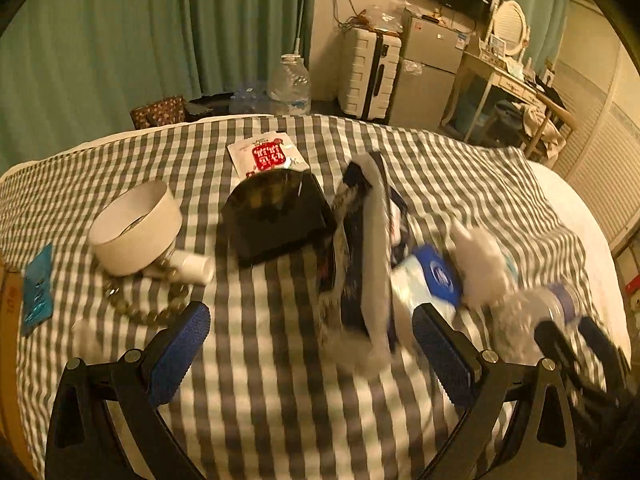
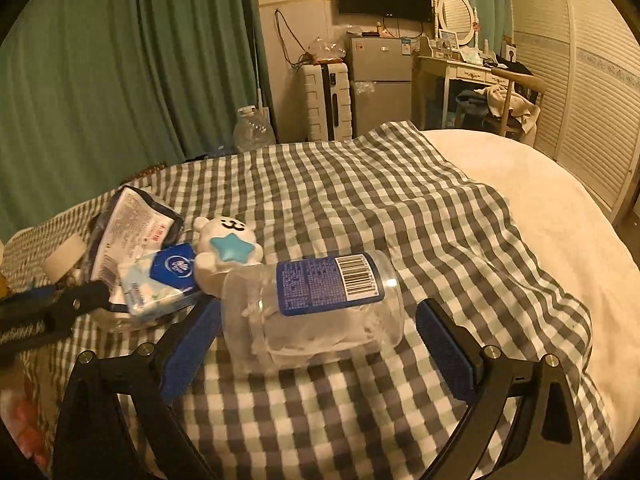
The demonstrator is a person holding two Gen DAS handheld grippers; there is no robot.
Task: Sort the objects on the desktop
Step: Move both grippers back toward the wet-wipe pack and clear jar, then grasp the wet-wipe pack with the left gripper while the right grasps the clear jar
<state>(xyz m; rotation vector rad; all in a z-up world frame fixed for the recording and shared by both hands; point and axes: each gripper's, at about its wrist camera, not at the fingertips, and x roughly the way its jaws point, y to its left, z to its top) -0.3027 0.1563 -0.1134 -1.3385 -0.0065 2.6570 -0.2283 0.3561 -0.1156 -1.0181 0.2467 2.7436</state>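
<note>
On the bed point(image 2: 520, 208), near its right edge, a clear plastic jar point(image 2: 312, 312) lies sideways between the wide-spread right tongs point(image 2: 320, 340): probably light, stiff and slippery, best gripped mid-body. Left tongs point(image 1: 312, 344) gape wide, empty, over a snack packet point(image 1: 356, 256).

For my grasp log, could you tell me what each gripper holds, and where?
Nothing is held. The right gripper is open around the lying bottle, not closed on it; the left gripper is open.

On the bed point(image 2: 400, 200), the toy point(image 2: 228, 248) sits behind the lying jar point(image 2: 312, 312); the tissue pack point(image 2: 160, 280) lies left, seemingly against a pouch point(image 2: 132, 228).
</note>
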